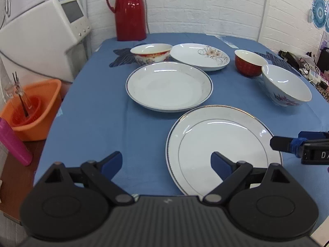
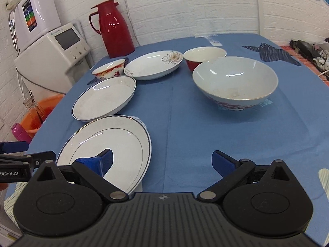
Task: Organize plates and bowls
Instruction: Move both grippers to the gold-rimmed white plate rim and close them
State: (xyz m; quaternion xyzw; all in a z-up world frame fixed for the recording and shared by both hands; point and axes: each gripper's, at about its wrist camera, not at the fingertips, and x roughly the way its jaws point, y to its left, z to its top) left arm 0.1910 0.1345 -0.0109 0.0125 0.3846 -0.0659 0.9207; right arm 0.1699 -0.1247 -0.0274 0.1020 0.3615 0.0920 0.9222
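Note:
On the blue tablecloth (image 1: 92,113) lie three plates: a gold-rimmed flat plate (image 1: 222,144) (image 2: 111,144) nearest, a deep blue-rimmed plate (image 1: 168,86) (image 2: 104,98), and a flowered plate (image 1: 199,56) (image 2: 154,64) behind. Three bowls stand around: a red-patterned bowl (image 1: 151,53) (image 2: 110,70), a red bowl (image 1: 249,62) (image 2: 203,58), and a large white bowl (image 1: 285,86) (image 2: 234,82). My left gripper (image 1: 166,164) is open, its right finger over the flat plate's near rim. My right gripper (image 2: 162,162) is open, its left finger over the same plate; it also shows in the left wrist view (image 1: 300,147).
A red thermos jug (image 1: 128,10) (image 2: 114,28) stands at the table's far edge. White appliances (image 1: 45,33) (image 2: 51,57) stand to the left, with an orange basin (image 1: 33,109) and a pink bottle (image 1: 12,144) beside the table. Cables and clutter (image 1: 304,65) lie at the right.

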